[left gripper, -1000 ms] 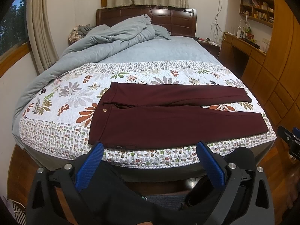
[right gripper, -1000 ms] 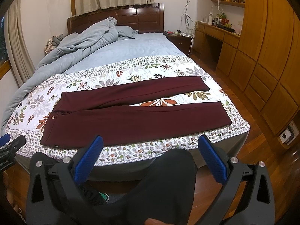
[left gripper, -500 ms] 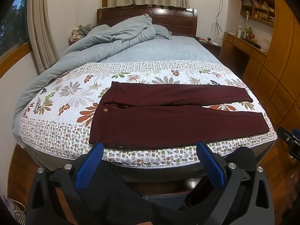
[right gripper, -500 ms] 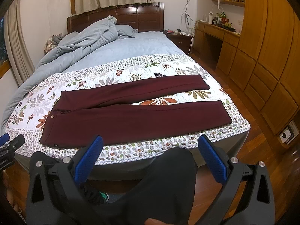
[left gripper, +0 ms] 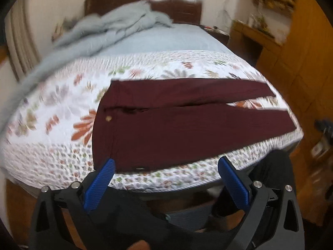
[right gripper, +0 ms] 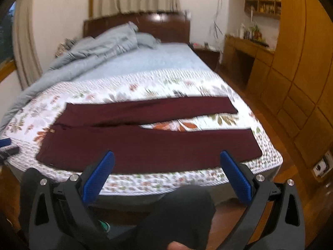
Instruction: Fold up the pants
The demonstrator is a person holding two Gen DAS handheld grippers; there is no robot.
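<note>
Dark maroon pants (left gripper: 187,125) lie flat on the floral quilt (left gripper: 52,108) at the foot of the bed, waist to the left, both legs stretched right with a narrow gap between them. They also show in the right wrist view (right gripper: 145,141). My left gripper (left gripper: 166,164) is open and empty, just short of the pants' near edge by the waist. My right gripper (right gripper: 166,156) is open and empty, at the near edge of the closer leg. Both views are blurred.
A rumpled grey-blue duvet (left gripper: 108,31) lies at the back left of the bed, before the dark headboard (right gripper: 141,25). Wooden cabinets (right gripper: 301,83) and a desk (right gripper: 245,50) line the right wall. The person's dark-trousered legs (right gripper: 183,212) stand below the grippers.
Both grippers have moved forward toward the bed and the pants look larger and closer. Both views are now motion-blurred. The pants have not moved.
</note>
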